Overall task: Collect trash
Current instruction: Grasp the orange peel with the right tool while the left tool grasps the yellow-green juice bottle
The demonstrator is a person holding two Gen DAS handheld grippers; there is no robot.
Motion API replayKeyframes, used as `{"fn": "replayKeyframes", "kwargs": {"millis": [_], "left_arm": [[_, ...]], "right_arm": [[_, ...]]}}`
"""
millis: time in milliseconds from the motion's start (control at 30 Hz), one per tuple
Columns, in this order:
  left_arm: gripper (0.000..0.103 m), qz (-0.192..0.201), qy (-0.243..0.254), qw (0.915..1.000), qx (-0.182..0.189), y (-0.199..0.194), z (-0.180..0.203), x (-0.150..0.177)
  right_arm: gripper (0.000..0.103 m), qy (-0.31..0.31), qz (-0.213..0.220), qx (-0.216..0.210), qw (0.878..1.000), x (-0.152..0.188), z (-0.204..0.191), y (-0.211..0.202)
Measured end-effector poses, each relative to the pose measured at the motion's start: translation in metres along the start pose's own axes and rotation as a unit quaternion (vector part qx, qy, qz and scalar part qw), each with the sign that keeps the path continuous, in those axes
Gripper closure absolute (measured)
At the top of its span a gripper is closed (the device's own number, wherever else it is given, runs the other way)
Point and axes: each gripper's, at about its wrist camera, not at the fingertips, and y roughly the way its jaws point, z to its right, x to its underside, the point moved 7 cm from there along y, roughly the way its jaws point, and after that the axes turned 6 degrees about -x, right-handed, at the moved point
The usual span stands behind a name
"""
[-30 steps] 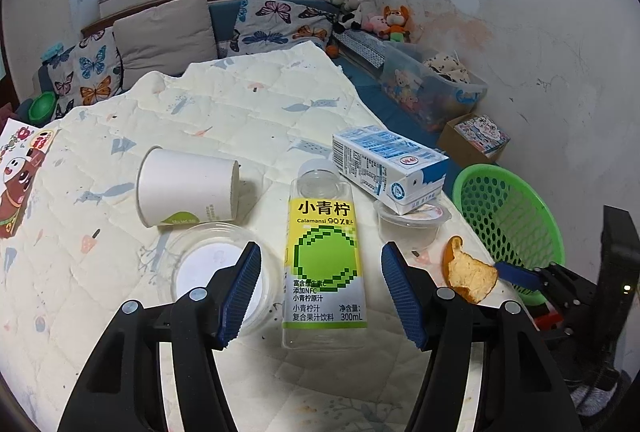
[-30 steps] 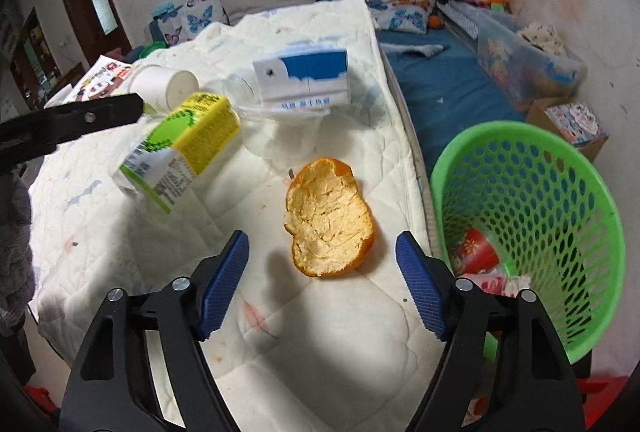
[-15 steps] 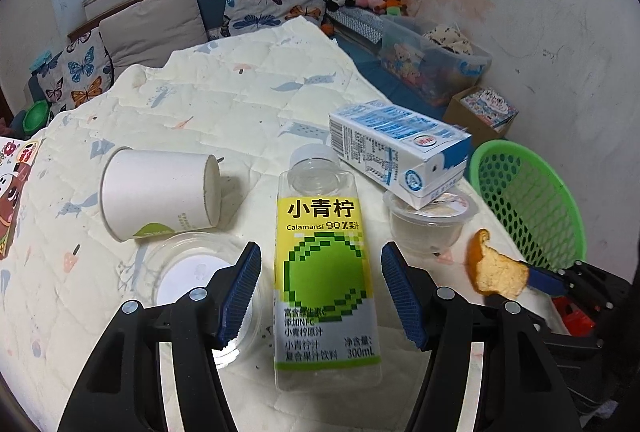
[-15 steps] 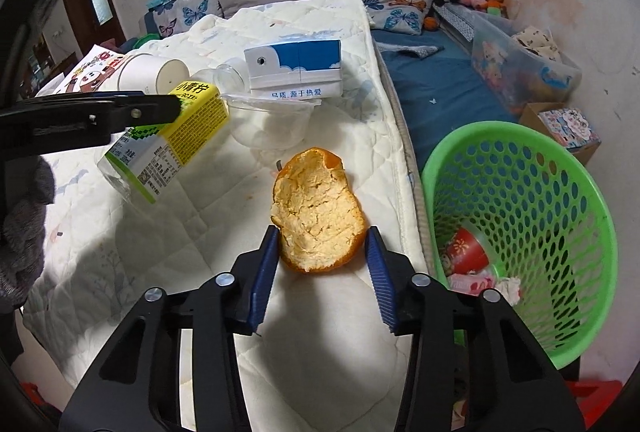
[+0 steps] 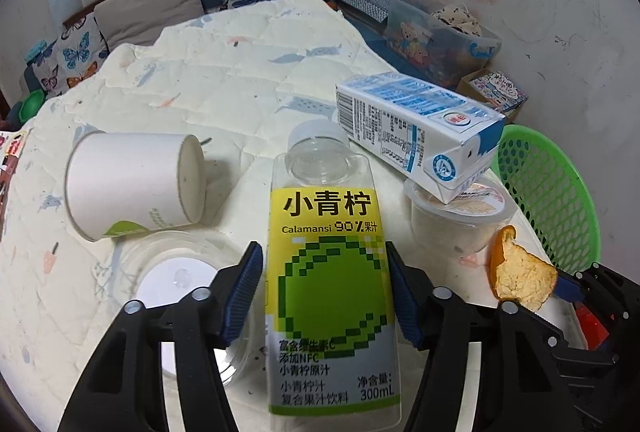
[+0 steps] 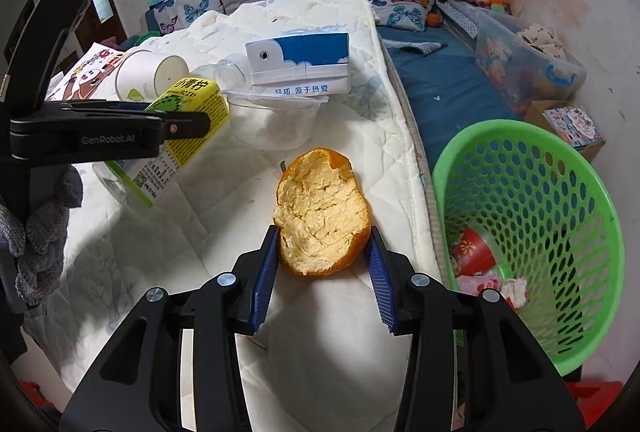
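A white paper cup (image 5: 132,184) lies on its side toward the left of the white quilted mattress (image 5: 224,72). The left gripper (image 5: 324,292) has just been closing around the clear juice bottle with a yellow-green label (image 5: 332,272), pads not yet pressing it. At the mattress's right edge, the right gripper (image 6: 324,260) is clamped on the orange peel (image 6: 320,212). A green plastic basket (image 6: 560,192) stands beside that edge.

The juice bottle (image 5: 328,288) label reads "小青柠", "Calamansi 90%果汁" and "300mL". The milk carton (image 6: 300,64) side reads "品质, 源于热爱". The left tongs (image 6: 100,136) arm bears "GenRobot.AI".
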Motion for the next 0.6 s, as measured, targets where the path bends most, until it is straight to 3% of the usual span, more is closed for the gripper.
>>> {"fn": "replayKeyframes", "kwargs": {"millis": [267, 600], "left_arm": [[0.050, 0.014, 0.000, 0.9999, -0.007, -0.011, 0.001, 0.004], [0.050, 0.050, -0.012, 0.9987, 0.002, -0.055, -0.004, 0.010]], "right_arm": [[0.061, -0.006, 0.011, 0.000, 1.000, -0.003, -0.002, -0.007], [0.062, -0.017, 0.031, -0.005, 0.999, -0.005, -0.013, -0.030]]}}
